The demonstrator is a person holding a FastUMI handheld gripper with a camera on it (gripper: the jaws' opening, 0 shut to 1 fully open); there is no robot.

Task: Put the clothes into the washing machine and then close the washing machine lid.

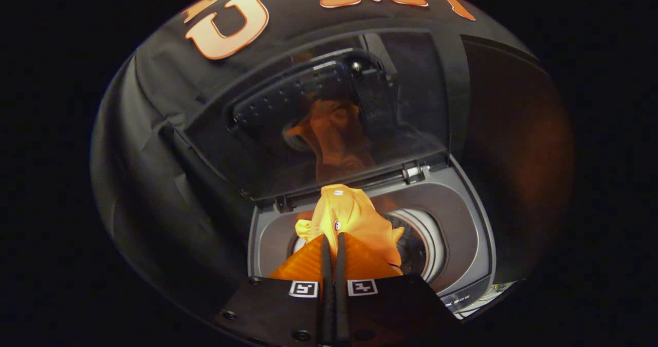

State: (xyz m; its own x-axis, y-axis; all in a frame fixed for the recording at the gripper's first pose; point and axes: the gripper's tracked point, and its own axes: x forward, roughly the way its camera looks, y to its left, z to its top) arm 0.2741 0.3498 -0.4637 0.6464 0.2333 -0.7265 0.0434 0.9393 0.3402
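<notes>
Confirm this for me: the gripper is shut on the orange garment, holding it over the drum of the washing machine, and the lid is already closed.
Not quite. The gripper is shut on the orange garment over the drum of the washing machine, but the gripper view shows the lid standing open, hinged up behind the opening.

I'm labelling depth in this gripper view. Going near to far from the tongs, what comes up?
Tongs shut on the orange garment → washing machine drum opening → lid hinge → raised glass lid → black cloth wall.
</notes>
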